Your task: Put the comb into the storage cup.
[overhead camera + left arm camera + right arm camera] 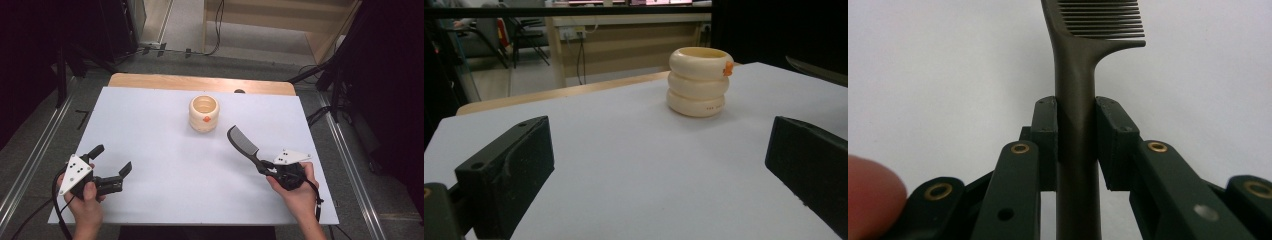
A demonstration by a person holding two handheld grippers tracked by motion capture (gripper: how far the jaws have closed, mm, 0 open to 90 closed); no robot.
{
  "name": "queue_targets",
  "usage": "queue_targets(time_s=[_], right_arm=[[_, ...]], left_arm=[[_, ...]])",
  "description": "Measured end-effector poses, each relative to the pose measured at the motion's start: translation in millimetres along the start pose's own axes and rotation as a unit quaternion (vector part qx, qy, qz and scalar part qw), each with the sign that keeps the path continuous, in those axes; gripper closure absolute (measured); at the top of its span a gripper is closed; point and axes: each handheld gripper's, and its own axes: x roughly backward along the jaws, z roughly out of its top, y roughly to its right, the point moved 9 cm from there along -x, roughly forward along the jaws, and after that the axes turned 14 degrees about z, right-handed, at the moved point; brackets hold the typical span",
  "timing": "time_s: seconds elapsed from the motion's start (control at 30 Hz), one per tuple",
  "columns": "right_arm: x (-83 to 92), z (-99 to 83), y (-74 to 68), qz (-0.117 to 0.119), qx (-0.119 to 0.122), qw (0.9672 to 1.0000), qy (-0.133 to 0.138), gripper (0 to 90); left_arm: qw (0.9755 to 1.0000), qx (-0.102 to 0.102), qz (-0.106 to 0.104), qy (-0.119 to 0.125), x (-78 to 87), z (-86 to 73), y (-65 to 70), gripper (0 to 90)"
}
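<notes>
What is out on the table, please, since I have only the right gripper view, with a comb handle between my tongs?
Observer: A cream ribbed cup stands upright beyond the comb, apart from it.
Operator: Where is the other hand?
Observer: The left tongs sit over the near left of the white table, open and holding nothing.
Operator: Does the cup carry any mark?
Observer: Yes, a small orange tab sits near its rim.

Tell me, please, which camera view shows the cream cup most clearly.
The left gripper view: the cream cup stands close and sharp there, its three stacked rings and orange mark plain. The high view shows the cup from above, smaller, with its open mouth. The right gripper view looks along the comb instead.
</notes>
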Motion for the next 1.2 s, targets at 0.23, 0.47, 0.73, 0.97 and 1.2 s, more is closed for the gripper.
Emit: queue_targets(time_s=[0.23, 0.47, 0.73, 0.97, 1.2], right_arm=[[-0.7, 13.0, -1.0, 0.009, 0.007, 0.9999, 0.011, 71.0], [-2.2, 25.3, -0.8, 0.013, 0.013, 0.9997, 0.015, 71.0], [-5.1, 36.4, 0.8, 0.019, 0.018, 0.9994, 0.022, 71.0], [-13.0, 45.5, -3.0, 0.027, 0.023, 0.999, 0.029, 71.0], [-19.5, 52.5, -9.2, 0.034, 0.027, 0.9983, 0.039, 71.0]], left_arm=[[0.9997, -0.006, -0.023, -0.001, -15.3, 13.9, 18.3, 0.0], [0.9992, -0.004, -0.039, -0.001, -30.8, 20.9, 30.6, 0.0], [0.9979, -0.002, -0.065, -0.005, -48.0, 23.7, 44.8, 0.0], [0.9964, 0.008, -0.085, -0.003, -54.6, 23.9, 58.1, 0.0], [0.9946, 0.004, -0.104, -0.008, -54.8, 21.2, 67.5, 0.0]])
